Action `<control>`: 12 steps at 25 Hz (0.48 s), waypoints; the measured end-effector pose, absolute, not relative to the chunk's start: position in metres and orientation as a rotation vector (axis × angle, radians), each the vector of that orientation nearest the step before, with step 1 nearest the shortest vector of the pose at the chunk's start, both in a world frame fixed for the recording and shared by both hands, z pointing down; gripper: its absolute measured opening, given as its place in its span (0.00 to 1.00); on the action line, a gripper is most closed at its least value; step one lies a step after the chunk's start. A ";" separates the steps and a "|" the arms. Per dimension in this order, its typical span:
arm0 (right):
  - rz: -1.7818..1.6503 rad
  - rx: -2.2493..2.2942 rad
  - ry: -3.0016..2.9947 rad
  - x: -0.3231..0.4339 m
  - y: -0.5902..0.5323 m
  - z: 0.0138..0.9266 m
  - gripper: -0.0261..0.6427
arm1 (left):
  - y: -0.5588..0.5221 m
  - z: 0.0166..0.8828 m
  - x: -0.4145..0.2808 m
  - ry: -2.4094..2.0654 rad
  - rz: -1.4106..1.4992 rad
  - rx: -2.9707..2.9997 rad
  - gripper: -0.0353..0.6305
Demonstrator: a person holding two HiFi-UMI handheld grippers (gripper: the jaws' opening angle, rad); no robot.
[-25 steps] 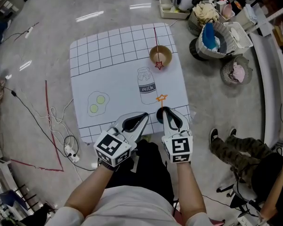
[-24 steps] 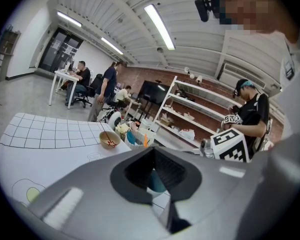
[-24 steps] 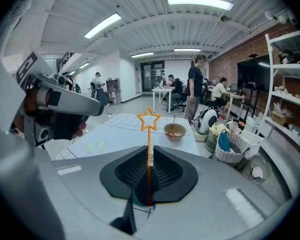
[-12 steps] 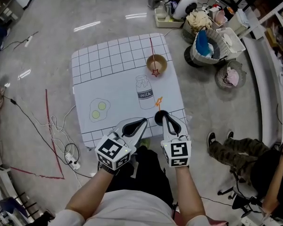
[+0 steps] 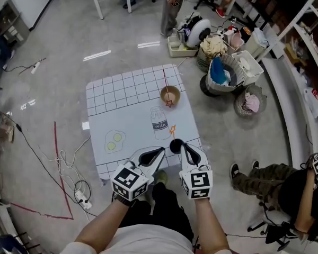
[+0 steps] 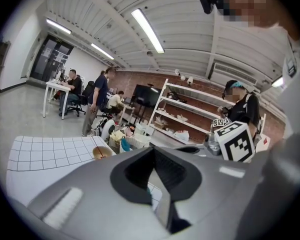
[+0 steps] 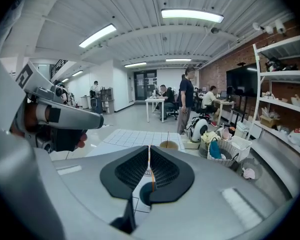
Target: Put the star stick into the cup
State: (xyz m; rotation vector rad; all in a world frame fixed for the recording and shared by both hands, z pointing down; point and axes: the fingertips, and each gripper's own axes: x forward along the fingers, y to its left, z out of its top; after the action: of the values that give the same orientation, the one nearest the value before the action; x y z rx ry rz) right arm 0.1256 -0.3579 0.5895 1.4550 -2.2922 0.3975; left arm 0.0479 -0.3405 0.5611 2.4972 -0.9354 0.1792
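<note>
right gripper [image 5: 175, 143]: i am pinching the orange star stick [image 5: 173, 129] in closed jaws, over the gridded mat [image 5: 127, 118].
left gripper [image 5: 160, 152]: my jaws are resting together, gripping nothing.
cup [image 5: 170, 95]: standing apart from it, holding a red star stick [image 5: 168, 103].

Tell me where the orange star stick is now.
Head view: the orange star stick is clamped in the right gripper, its star just right of the milk bottle drawing.

Cup [image 5: 170, 94] on mat [image 5: 128, 121], far right — star stick [image 5: 173, 130] nearer, beyond right tool [image 5: 176, 144].
</note>
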 end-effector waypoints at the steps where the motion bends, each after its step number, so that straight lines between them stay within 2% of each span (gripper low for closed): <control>1: 0.398 1.464 -2.298 0.126 -0.356 0.583 0.07 | -0.339 0.556 0.048 -0.936 0.179 2.503 0.06; 12: 0.378 1.568 -2.364 0.118 -0.334 0.511 0.07 | -0.321 0.496 0.033 -0.975 0.157 2.563 0.06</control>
State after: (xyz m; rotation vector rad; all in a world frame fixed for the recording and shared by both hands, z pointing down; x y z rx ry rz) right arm 0.1182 -0.3344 0.5113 1.5678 -2.3642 0.3782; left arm 0.0335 -0.3208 0.4964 2.5630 -0.9751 0.1573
